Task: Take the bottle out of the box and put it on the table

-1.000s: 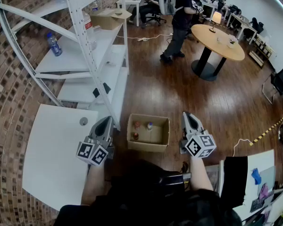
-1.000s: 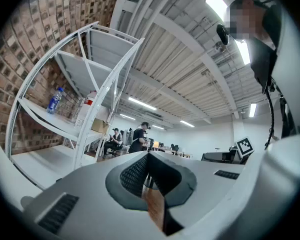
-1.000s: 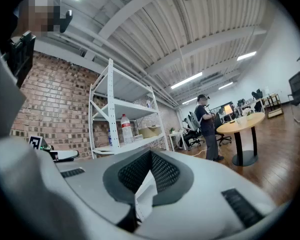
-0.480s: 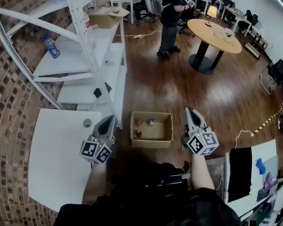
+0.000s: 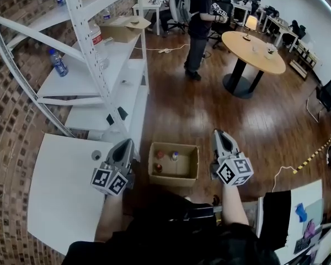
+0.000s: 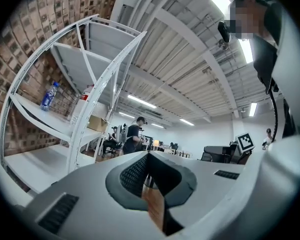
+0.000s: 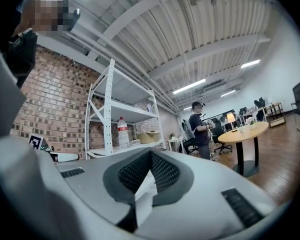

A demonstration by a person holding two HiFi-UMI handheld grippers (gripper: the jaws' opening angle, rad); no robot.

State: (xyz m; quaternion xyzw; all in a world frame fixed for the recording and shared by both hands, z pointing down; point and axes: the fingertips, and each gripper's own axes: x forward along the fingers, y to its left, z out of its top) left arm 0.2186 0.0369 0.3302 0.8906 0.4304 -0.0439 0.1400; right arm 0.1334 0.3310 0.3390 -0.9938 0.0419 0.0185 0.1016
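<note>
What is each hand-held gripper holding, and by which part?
Nothing. The left hand-held gripper and right hand-held gripper are both shut and empty, flanking the box.

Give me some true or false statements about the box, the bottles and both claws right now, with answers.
The cardboard box sits on the floor, between the left claw and the right claw in the head view. True.
The right claw grips a bottle. False: it is shut with nothing in it.
Small bottles stand inside the box. True.
A bottle lies on the white table. False: none shows on it.
The left claw is wide open. False: it is shut.
</note>
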